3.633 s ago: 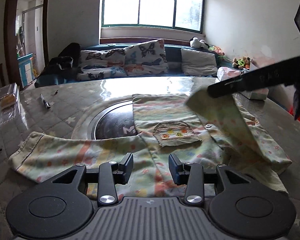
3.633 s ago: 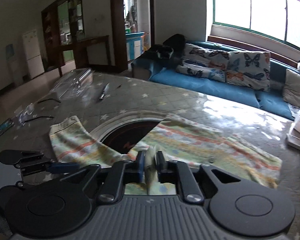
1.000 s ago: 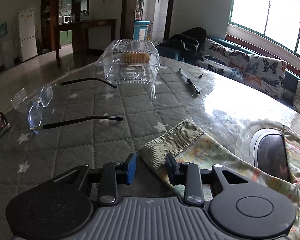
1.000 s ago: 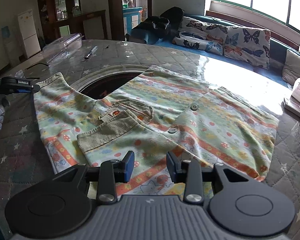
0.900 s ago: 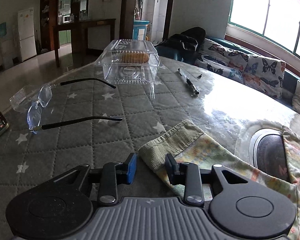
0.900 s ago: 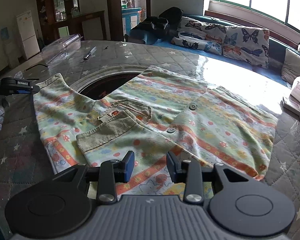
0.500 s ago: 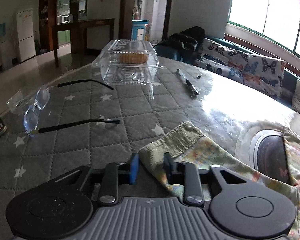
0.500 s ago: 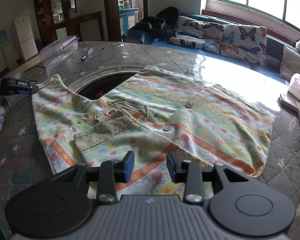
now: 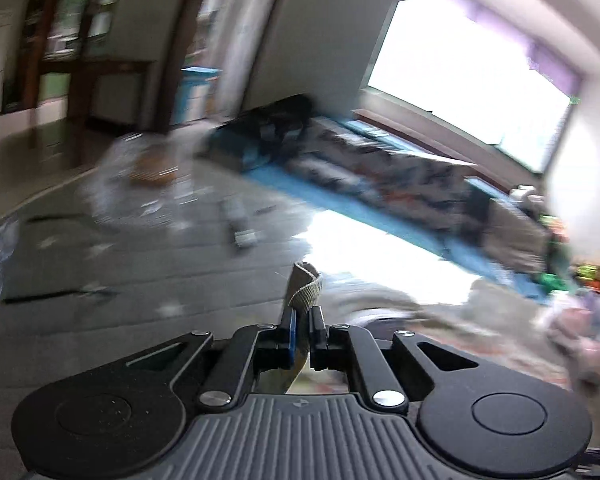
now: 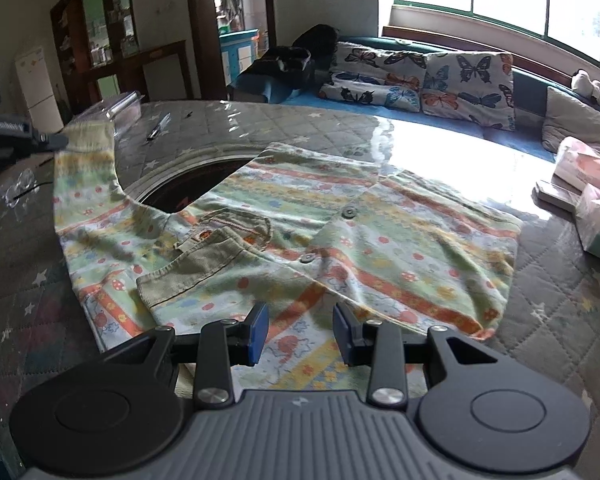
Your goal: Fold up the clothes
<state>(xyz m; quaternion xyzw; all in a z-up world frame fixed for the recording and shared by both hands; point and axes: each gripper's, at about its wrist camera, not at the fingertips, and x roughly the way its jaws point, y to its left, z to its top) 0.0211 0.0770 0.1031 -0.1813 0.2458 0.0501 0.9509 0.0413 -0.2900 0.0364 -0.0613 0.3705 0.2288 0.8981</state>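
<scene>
A striped, flower-print shirt [image 10: 340, 232] with two buttons and a corduroy pocket lies spread on the quilted table [image 10: 556, 312]. Its left sleeve [image 10: 82, 168] is lifted off the table, and my left gripper [image 10: 56, 140] is shut on the corduroy cuff [image 9: 304, 286]. In the blurred left wrist view that cuff sticks up between the closed fingers of the left gripper [image 9: 303, 320]. My right gripper [image 10: 300, 330] hovers open over the shirt's near hem, nothing between its fingers.
A round dark inset [image 10: 192, 188] sits in the table under the shirt. A pen [image 10: 158, 126], a clear plastic box [image 10: 120, 106] and glasses [image 10: 18, 182] lie at the left. Pink packages [image 10: 584, 176] stand at the right edge. A sofa with butterfly cushions [image 10: 432, 76] runs behind.
My left gripper has closed on the sleeve cuff and lifted it off the table, swinging fast so its view blurs. The right gripper stays open over the hem.
</scene>
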